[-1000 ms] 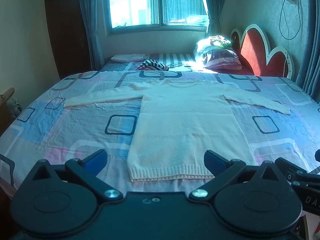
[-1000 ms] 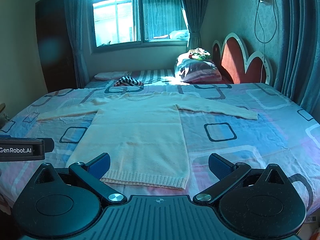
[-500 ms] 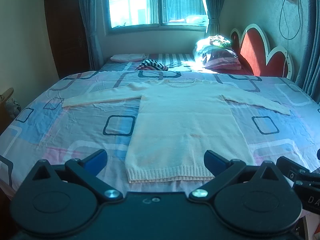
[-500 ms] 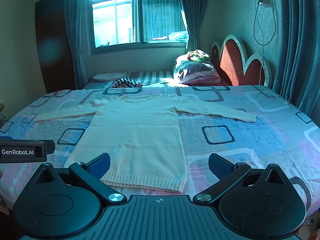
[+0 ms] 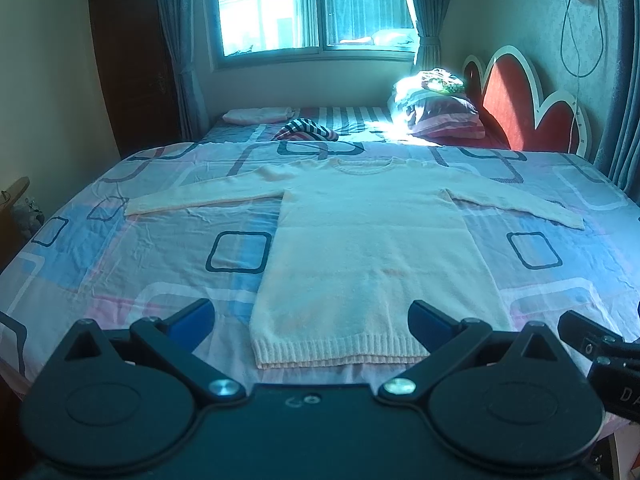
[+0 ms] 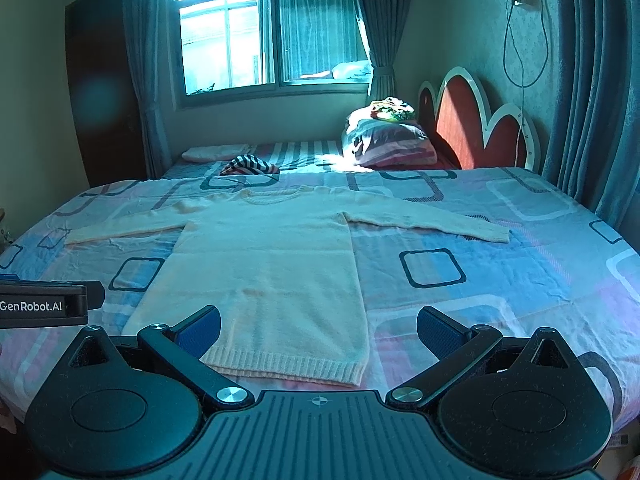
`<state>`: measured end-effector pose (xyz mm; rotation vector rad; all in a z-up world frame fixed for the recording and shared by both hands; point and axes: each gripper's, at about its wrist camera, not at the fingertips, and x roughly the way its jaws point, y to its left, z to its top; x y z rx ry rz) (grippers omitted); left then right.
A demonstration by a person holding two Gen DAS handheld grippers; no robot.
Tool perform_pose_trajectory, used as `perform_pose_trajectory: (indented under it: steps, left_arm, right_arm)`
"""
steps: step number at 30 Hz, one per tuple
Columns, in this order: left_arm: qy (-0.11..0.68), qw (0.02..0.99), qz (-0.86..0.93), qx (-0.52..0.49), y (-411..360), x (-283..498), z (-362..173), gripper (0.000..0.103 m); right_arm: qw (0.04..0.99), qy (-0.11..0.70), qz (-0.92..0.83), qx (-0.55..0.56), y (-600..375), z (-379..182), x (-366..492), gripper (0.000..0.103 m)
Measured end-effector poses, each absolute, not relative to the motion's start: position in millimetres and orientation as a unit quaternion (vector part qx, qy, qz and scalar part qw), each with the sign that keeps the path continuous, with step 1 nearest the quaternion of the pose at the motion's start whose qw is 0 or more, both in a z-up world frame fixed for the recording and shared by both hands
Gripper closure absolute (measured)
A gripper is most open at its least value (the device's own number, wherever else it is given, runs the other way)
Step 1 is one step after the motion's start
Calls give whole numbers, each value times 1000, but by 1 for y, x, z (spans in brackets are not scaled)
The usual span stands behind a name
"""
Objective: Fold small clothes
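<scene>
Patterned bedspread (image 5: pixel 120 264) fills my view; the cream sweater (image 5: pixel 372 256) lies flat at frame centre, sleeves spread, ribbed hem nearest me. I see my left gripper (image 5: pixel 310 316) and right gripper (image 6: pixel 318 326) spread wide, empty, hovering short of the hem. Since a second ago, the sweater sits slightly lower in frame.

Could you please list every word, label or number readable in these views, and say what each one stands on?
"GenRobot.AI": white letters on the side of the left gripper's body, seen from the right wrist view.
"DA": cut off by the frame edge, on the right gripper's body, seen from the left wrist view.
A faint mark on the left gripper's base is too blurred to read.
</scene>
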<state>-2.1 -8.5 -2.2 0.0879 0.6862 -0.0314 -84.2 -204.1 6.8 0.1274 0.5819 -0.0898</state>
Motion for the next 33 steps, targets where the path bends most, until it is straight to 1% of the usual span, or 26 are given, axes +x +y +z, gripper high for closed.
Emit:
perform_pose_trajectory:
  steps: [33]
  left_arm:
    - [338, 940, -16, 46, -10, 2, -3, 1]
  right_arm:
    - [952, 293, -56, 65, -205, -1, -69, 0]
